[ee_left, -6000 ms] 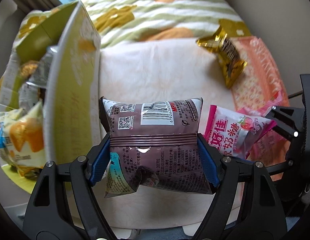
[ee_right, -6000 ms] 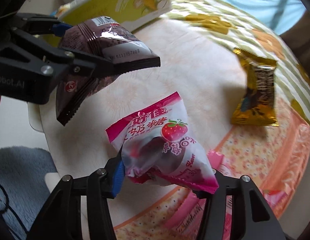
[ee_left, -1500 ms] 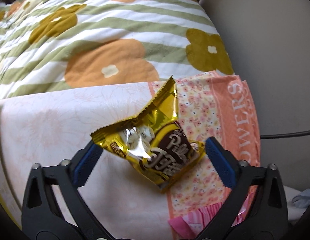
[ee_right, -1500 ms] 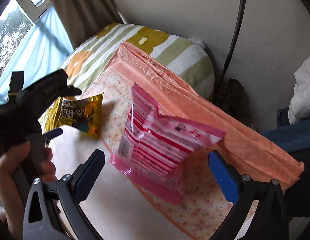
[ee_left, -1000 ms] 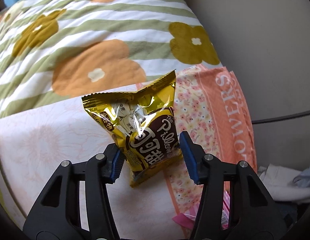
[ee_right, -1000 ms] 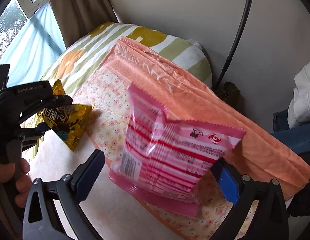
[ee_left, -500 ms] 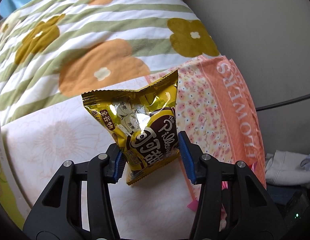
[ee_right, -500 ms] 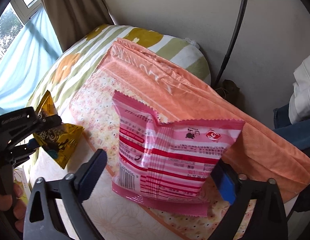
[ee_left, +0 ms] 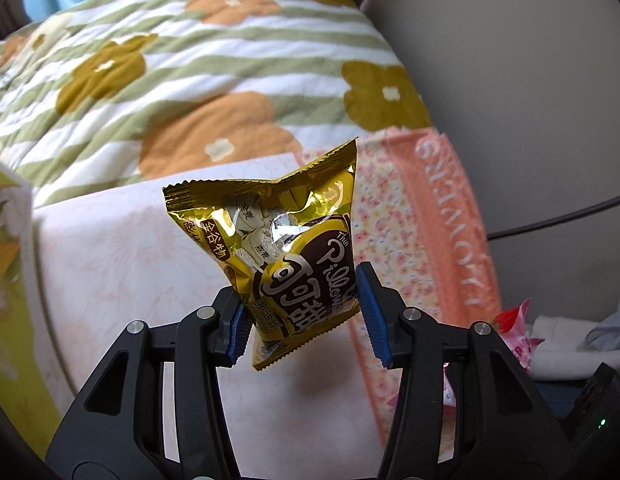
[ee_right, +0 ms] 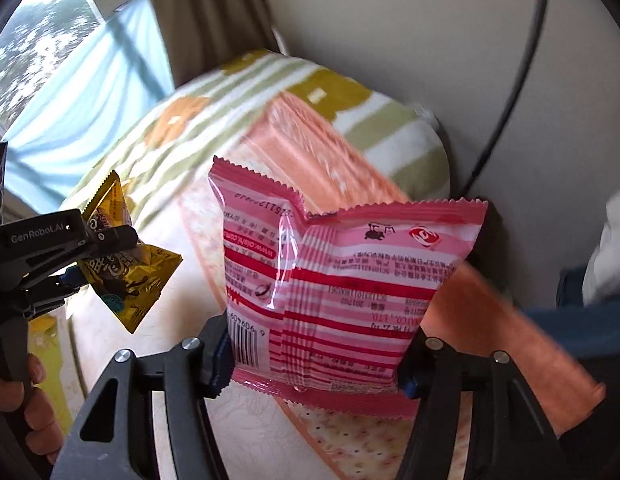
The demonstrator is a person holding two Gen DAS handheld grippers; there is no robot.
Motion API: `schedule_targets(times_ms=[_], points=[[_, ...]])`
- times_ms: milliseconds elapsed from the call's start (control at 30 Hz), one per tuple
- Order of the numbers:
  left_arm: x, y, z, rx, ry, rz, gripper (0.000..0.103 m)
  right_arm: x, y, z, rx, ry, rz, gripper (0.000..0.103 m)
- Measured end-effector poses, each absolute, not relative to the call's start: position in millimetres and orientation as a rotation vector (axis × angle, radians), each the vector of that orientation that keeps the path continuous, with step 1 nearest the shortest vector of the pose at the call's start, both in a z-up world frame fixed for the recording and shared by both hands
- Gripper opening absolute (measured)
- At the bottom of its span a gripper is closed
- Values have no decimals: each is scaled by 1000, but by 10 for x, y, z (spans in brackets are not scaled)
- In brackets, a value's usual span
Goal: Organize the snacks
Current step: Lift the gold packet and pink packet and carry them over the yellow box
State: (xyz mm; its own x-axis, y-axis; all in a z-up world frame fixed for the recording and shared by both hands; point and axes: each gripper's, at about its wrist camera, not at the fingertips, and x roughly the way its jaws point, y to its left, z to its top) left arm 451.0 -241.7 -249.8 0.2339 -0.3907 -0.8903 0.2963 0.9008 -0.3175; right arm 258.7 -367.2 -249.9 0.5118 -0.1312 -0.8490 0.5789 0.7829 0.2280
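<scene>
My left gripper (ee_left: 301, 316) is shut on the lower half of a gold foil snack packet (ee_left: 277, 240), which hangs above the pale cloth. From the right wrist view that same left gripper (ee_right: 101, 258) shows at the left edge with the gold packet (ee_right: 125, 280) in it. My right gripper (ee_right: 314, 364) has its jaws closing on a pink-and-red striped snack packet (ee_right: 350, 280). Both pads touch the packet's sides, and its printed back faces the camera.
A yellow carton (ee_left: 5, 280) stands at the left edge. The bed carries a green-striped flower blanket (ee_left: 189, 60) and an orange flowered cloth (ee_left: 430, 220). A pink strawberry packet (ee_left: 514, 328) lies at the right. A wall and cable (ee_right: 510, 100) are close behind. A person's hand (ee_right: 29, 400) holds the left gripper.
The left gripper closed on the gold packet and has raised it off the cloth. The right jaws have narrowed from wide open onto the pink packet's sides.
</scene>
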Motion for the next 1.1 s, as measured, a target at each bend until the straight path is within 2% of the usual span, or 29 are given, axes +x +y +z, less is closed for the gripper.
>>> schedule_targets(times_ms=[267, 533, 767, 1100], points=[[4212, -1953, -1610, -171, 1090, -408, 44, 2651, -3689, -1844, 414, 884, -221, 58], [4051, -997, -944, -230, 974, -254, 44, 2981, -3177, -1288, 343, 837, 86, 58], [4096, -20, -759, -282, 942, -147, 44, 3287, -2350, -1061, 269, 828, 269, 58], [4539, 1211, -948, -312, 989, -115, 44, 3849, -1119, -1010, 214, 851, 359, 58]])
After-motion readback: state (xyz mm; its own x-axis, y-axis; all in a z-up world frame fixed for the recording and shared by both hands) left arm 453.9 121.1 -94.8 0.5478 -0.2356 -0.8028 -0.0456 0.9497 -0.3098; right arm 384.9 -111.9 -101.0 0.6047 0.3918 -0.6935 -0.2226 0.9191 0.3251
